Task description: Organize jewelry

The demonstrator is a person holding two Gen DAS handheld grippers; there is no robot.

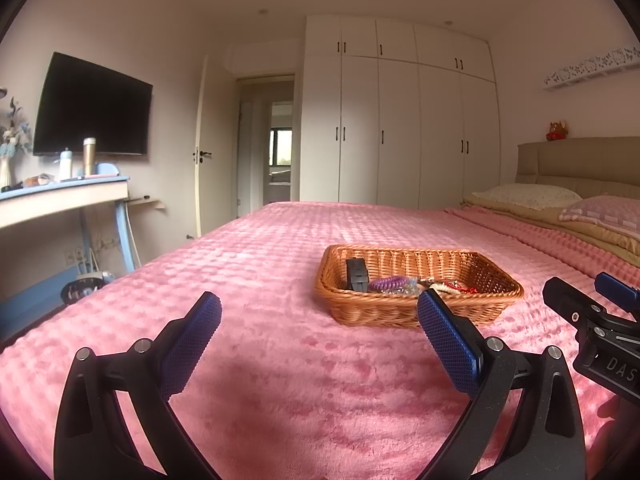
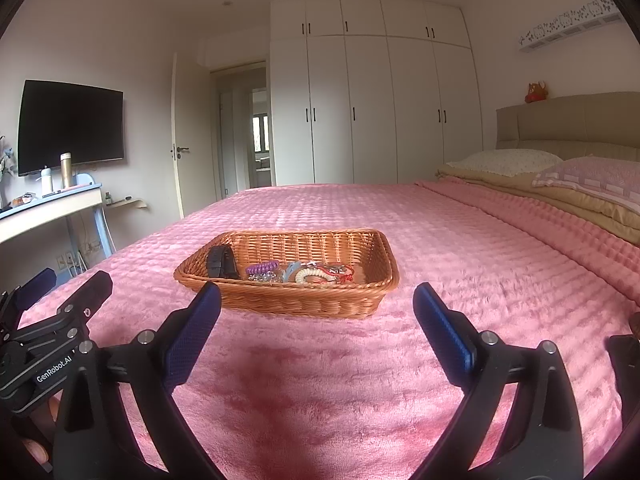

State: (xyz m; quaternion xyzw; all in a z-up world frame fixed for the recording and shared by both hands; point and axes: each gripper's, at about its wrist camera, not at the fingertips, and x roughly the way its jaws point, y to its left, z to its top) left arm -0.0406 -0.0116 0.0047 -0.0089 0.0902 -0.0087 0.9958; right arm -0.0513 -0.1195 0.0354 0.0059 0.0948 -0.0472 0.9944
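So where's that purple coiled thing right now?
The purple coil lies inside the wicker basket on the pink bedspread, ahead of both tools, between a black box on its left and the beaded bracelets.

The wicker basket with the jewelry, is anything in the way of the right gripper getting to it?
Nothing visible: only bare pink blanket lies between the open right gripper and the wicker basket. Its near wall stands before the jewelry.

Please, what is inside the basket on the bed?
In the basket: a black case, a purple coil, a cream bead bracelet and red cord. Anything under this pile is hidden.
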